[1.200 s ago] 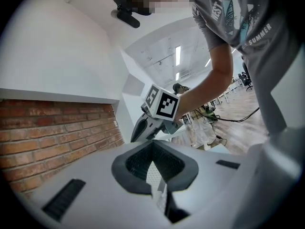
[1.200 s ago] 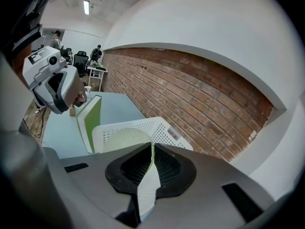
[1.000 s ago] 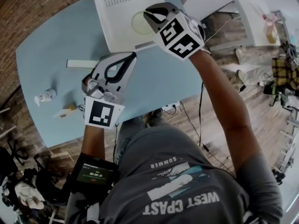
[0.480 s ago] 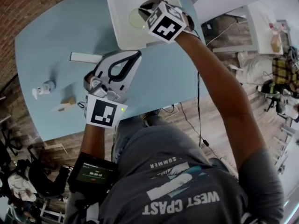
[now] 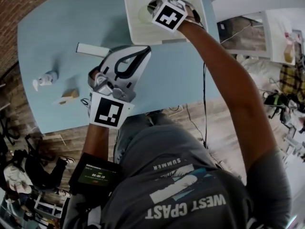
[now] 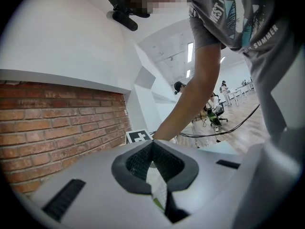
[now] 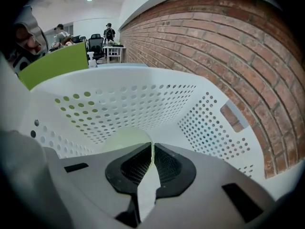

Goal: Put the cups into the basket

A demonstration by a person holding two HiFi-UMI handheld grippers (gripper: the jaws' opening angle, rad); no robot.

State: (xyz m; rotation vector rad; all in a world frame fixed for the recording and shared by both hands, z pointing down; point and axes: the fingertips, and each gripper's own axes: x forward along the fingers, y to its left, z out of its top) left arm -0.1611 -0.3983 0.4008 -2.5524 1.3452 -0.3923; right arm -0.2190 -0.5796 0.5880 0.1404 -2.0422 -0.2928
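**Green cup held inside the basket**

I have my right gripper (image 5: 155, 6) down in the white perforated basket (image 5: 143, 30) at the far edge of the blue counter (image 5: 57, 42). Its jaws are pinched narrow on the thin wall of a pale green cup (image 7: 125, 140) inside the basket. My left gripper (image 6: 152, 144) hangs over the counter near the basket, jaws together on nothing.
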